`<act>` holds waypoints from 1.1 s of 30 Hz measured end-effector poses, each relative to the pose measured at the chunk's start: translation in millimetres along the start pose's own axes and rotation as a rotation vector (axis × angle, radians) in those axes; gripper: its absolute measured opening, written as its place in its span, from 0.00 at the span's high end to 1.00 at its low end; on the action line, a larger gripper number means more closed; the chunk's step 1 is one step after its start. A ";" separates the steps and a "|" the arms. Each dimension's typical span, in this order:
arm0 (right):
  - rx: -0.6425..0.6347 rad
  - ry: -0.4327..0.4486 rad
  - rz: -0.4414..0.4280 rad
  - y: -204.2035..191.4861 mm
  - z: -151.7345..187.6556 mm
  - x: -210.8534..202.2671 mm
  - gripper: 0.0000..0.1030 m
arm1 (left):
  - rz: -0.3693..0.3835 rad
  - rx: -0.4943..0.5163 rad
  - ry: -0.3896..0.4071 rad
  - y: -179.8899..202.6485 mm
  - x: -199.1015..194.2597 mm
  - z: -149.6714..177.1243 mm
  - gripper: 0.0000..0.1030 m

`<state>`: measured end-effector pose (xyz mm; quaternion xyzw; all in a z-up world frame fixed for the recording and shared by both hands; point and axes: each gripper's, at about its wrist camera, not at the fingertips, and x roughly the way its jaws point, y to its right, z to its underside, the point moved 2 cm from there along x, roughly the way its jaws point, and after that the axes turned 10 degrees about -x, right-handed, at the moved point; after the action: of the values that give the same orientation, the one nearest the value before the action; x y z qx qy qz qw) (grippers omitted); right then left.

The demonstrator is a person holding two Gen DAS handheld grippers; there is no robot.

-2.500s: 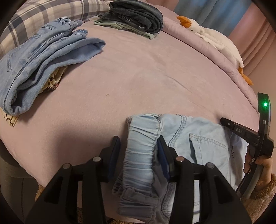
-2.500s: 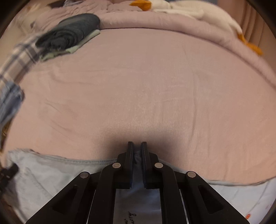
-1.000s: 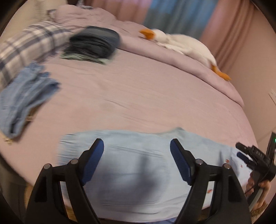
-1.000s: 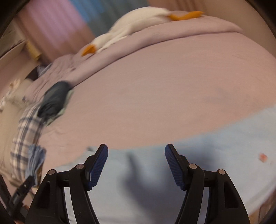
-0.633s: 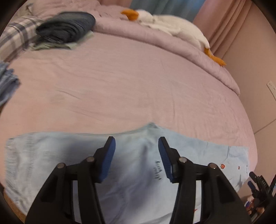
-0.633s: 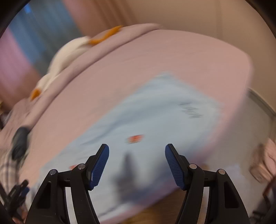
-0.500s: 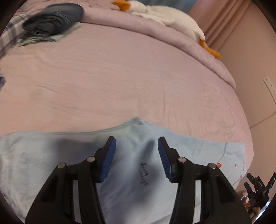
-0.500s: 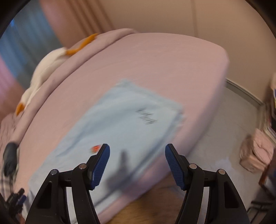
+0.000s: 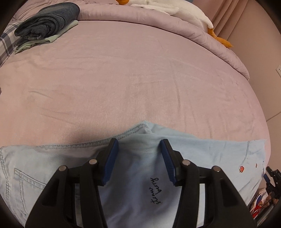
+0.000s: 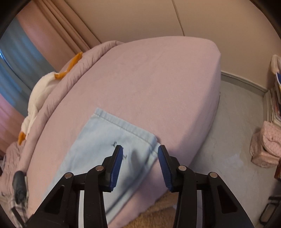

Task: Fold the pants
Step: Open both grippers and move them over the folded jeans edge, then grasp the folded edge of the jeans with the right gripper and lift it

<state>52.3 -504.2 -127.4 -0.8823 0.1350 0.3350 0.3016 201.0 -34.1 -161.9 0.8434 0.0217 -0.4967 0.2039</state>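
Light blue denim pants (image 9: 138, 189) lie flat along the near edge of the pink bed (image 9: 123, 79), with black script on one leg. My left gripper (image 9: 139, 142) hovers half open just above the crotch seam (image 9: 140, 125); its pads do not press the cloth. In the right wrist view, the leg hem (image 10: 123, 127) ends near the bed's corner. My right gripper (image 10: 140, 148) is over the hem's near corner with its jaws closing; the cloth lies between them but is not pinched. The right gripper (image 9: 271, 177) also shows at the left view's right edge.
A dark folded jeans pile (image 9: 47, 19) on a pale green garment sits at the back left beside a plaid pillow (image 9: 4, 42). A goose plush (image 9: 175, 8) lies on the rolled duvet (image 9: 202, 35). Right of the bed are floor (image 10: 233, 122), a pink bag (image 10: 267, 145) and stacked books (image 10: 275, 101).
The pants went from a folded bundle to lying spread flat. Both grippers swept right along them, the left to the crotch and the right to the hem, and both jaw gaps narrowed.
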 end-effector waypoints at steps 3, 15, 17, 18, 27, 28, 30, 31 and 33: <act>0.016 -0.064 0.018 1.5 1.5 16.0 0.65 | -0.004 0.002 0.000 1.9 2.0 -0.5 0.51; -0.036 -0.064 0.125 4.2 7.0 20.6 0.94 | -0.011 0.014 -0.006 3.5 2.4 1.8 0.51; -0.031 -0.058 0.121 6.2 6.7 21.0 0.94 | -0.013 0.026 -0.016 4.6 -1.9 0.3 0.52; -0.033 -0.057 0.126 5.4 6.3 20.8 0.94 | -0.018 0.032 -0.024 5.5 -5.2 -0.9 0.53; -0.056 -0.052 0.146 4.0 6.3 21.1 0.94 | 0.227 0.112 -0.101 26.5 -69.2 50.2 0.51; -0.051 -0.049 0.147 4.8 6.3 21.0 0.94 | 0.235 0.137 -0.133 29.8 -68.3 63.2 0.51; -0.059 -0.047 0.154 3.8 6.5 21.2 0.94 | 0.241 0.173 -0.187 34.1 -63.8 85.1 0.51; -0.060 -0.046 0.158 3.1 6.4 21.2 0.94 | 0.250 0.183 -0.206 35.1 -61.3 91.4 0.51; -0.060 -0.047 0.159 3.2 6.7 20.8 0.94 | 0.258 0.172 -0.268 33.3 -48.3 106.8 0.51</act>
<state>62.8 -503.2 -146.8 -0.8695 0.1872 0.3824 0.2506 96.0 -95.7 -155.5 0.7798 -0.1566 -0.5742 0.1940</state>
